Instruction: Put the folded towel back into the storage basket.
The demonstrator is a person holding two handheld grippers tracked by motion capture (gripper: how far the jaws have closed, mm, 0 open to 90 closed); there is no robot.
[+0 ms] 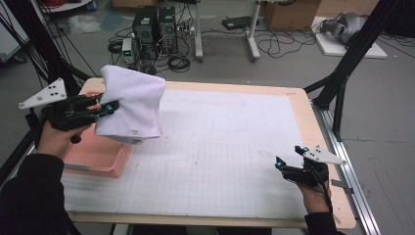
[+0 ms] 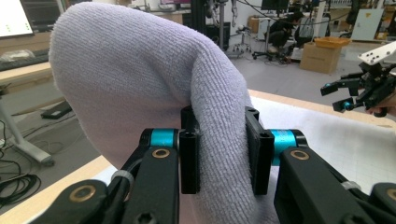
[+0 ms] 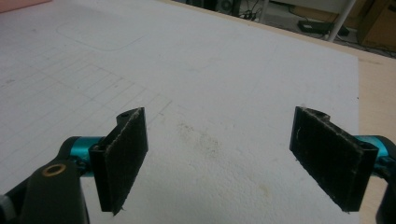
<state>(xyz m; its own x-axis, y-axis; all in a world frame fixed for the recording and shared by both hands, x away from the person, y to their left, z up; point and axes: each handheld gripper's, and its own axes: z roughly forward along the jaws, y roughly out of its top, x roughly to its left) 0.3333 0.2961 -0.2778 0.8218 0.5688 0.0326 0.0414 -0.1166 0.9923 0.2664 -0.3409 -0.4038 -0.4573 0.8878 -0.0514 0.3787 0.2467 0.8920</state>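
Left tongs (image 2: 222, 154) pinch white towel (image 1: 131, 100) above pink basket (image 1: 100, 155).

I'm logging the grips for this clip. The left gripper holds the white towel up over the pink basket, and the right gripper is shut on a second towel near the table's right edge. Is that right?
Not quite. The right gripper holds nothing: the right gripper view shows its jaws wide apart over the bare white mat. The rest stands: the left gripper holds the white towel over the pink basket.

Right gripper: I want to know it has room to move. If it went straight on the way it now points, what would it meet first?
Probably the white gridded mat: the open right gripper points slightly downward across it, with nothing standing between. Depth is hard to judge.
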